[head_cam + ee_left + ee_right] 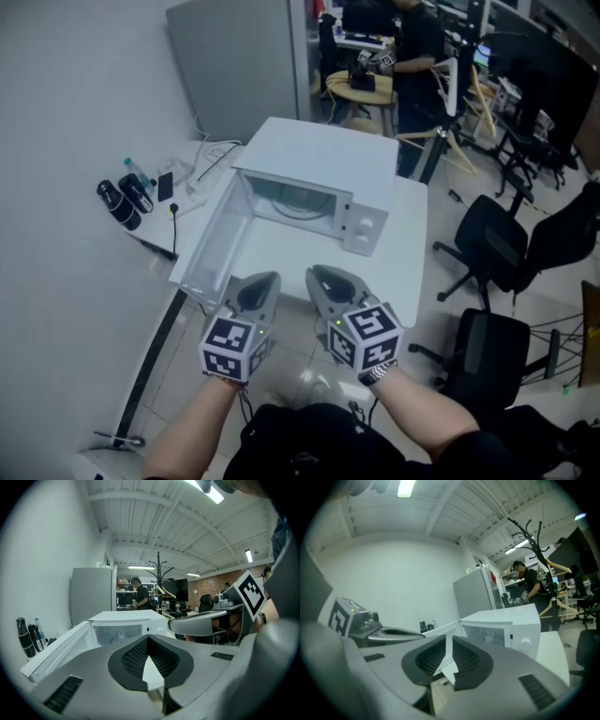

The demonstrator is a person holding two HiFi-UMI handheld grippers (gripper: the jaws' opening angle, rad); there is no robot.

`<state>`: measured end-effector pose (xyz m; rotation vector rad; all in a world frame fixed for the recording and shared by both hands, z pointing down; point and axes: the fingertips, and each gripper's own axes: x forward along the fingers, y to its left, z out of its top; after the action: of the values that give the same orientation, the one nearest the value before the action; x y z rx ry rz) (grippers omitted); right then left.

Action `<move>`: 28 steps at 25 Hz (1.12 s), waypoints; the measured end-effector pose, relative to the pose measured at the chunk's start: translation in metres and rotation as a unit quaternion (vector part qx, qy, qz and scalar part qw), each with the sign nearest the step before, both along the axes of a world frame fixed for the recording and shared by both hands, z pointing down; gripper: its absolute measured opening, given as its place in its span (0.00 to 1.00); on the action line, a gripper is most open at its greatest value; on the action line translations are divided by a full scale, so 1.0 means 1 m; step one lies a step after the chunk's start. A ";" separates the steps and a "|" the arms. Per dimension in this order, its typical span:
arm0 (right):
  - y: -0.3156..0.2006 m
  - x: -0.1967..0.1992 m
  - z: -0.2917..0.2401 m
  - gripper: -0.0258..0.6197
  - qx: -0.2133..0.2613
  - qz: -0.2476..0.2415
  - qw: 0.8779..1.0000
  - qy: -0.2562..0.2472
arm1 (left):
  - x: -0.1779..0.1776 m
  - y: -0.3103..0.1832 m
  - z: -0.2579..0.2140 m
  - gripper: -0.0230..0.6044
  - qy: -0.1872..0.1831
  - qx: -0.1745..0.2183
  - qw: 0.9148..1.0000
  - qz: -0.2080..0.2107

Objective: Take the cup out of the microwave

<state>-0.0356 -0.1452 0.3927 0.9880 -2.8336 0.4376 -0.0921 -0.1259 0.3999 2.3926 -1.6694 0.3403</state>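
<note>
Facing open microwave [319, 161] on table [281, 255], door [214, 246] swung left — left gripper [262, 281] and right gripper [323, 276] jaws nearly together, empty; cup not discernible in cavity — its axis cannot be told

The microwave [319, 183] is sitting on the table [405, 253], its door [214, 239] hanging open to the left; bottles [122, 199] are standing further left, near the wall; a refrigerator [234, 66] is standing behind the microwave; office chairs [492, 239] are sitting to the right; the left gripper [265, 278] and right gripper [317, 274] are hovering side by side before the microwave.
</note>
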 end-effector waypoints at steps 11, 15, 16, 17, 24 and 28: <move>-0.043 -0.039 0.025 0.24 -0.018 0.056 0.998 0.031 | -0.040 -0.045 0.011 0.03 0.017 -0.010 0.999 0.030; -0.058 -0.057 0.035 0.26 -0.020 0.085 0.995 0.044 | -0.055 -0.060 0.016 0.03 0.012 -0.009 0.999 0.049; -0.062 -0.060 0.038 0.26 -0.020 0.093 0.994 0.046 | -0.058 -0.064 0.017 0.03 0.010 -0.008 0.999 0.052; -0.066 -0.061 0.041 0.26 -0.021 0.102 0.993 0.048 | -0.061 -0.068 0.018 0.03 0.009 -0.008 0.998 0.055; -0.104 -0.066 0.061 0.35 -0.034 0.145 0.987 0.066 | -0.066 -0.091 0.031 0.03 0.009 -0.018 0.997 0.068; -0.135 -0.071 0.082 0.44 -0.041 0.158 0.983 0.078 | -0.069 -0.113 0.041 0.03 0.007 -0.023 0.998 0.064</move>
<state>-0.1065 -0.2800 0.4745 1.3937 -2.5054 0.4785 -0.1611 -0.2386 0.4411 2.4675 -1.4888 0.3779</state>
